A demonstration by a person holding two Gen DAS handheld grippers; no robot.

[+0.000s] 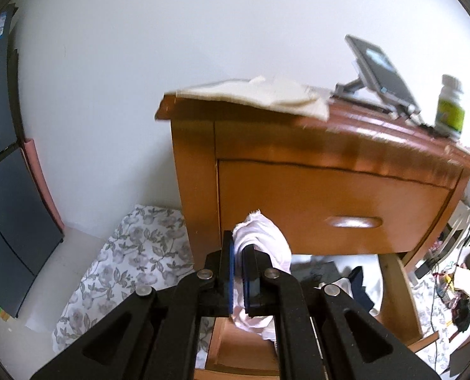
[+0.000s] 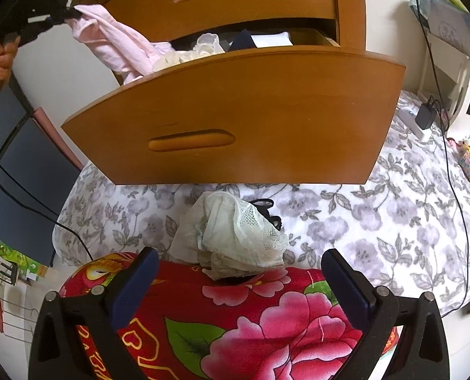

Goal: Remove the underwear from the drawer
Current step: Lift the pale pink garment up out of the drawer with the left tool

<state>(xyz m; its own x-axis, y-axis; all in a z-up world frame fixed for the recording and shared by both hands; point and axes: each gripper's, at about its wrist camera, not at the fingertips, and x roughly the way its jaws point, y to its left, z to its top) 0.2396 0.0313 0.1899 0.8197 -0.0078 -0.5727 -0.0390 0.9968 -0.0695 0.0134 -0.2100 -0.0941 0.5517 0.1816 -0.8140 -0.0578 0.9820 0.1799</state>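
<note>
The left tool point(image 1: 238, 272) is clenched on a pale pink piece of underwear point(image 1: 263, 237), pinching a fold of it between the blue pads point(image 1: 231, 269). In the right wrist view the same garment point(image 2: 114, 44) stretches from that tool point(image 2: 60, 15) at the upper left down over the front edge of the open lower drawer point(image 2: 235, 114), so part of it seems to be trailing inside. The grip is near one end of the cloth, which lets the rest hang free and slide out rather than bunch up against the drawer front.

The right tool point(image 2: 239, 272) is released, its jaws wide apart and holding nothing. It hovers above a white lacy garment point(image 2: 231, 237) that lies on a red flowered pillow point(image 2: 235, 316), which sits on the grey flowered bedding point(image 2: 393, 221) below the drawer. That looks like the drop spot for items already taken out, and the pink piece would likely join it there.

More clothes, one dark blue point(image 2: 244, 39) and one whitish point(image 2: 203, 47), remain in the drawer. The upper drawer point(image 1: 330, 209) is closed. On top of the nightstand point(image 1: 377, 133) lie a folded cream cloth point(image 1: 266, 93), a phone on a stand point(image 1: 380, 72) and a small bottle point(image 1: 450, 107), none of them involved.
</note>
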